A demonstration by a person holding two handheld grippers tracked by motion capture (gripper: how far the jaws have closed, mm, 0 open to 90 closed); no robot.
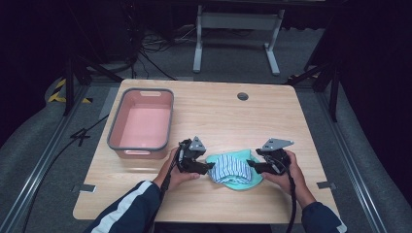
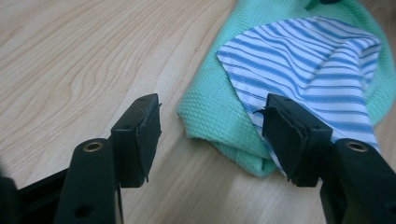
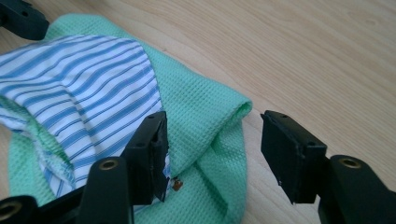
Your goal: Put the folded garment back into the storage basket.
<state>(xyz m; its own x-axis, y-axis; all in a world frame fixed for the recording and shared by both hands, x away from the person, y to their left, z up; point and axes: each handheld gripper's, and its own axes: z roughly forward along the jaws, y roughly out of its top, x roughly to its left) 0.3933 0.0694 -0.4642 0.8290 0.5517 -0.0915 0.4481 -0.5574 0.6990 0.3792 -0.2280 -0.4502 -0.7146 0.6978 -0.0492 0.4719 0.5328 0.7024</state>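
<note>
Both tongs stand at the near middle of the tabletop [image 1: 209, 104], one at each end of a small bundle of cloth, and neither is clamped on anything. Left tongs [image 1: 210, 165] hold their jaws parted: the left gripper view has one pad over bare wood and the other lying against the striped cloth [image 2: 310, 79] at the bundle's left end, with a clear gap between them. Right tongs [image 1: 250, 163] are likewise parted; in the right gripper view one pad sits on the striped cloth, the other hangs over bare wood, and a fold of the green cloth [image 3: 205, 112] lies in the gap, unpinched. Work on the cloths seems to be mid-way: the two pieces lie gathered into one loosely folded heap, striped on top of green, but the edges are uneven and the heap is not yet tidy. Far to the left sits the pink bin [image 1: 141, 148], with nothing visible inside, so if the bundle is meant for it, that move is still to come. Counted left to right: one pink bin, two tongs, one green waffle-weave cloth, one blue-and-white striped cloth, one tabletop.
</note>
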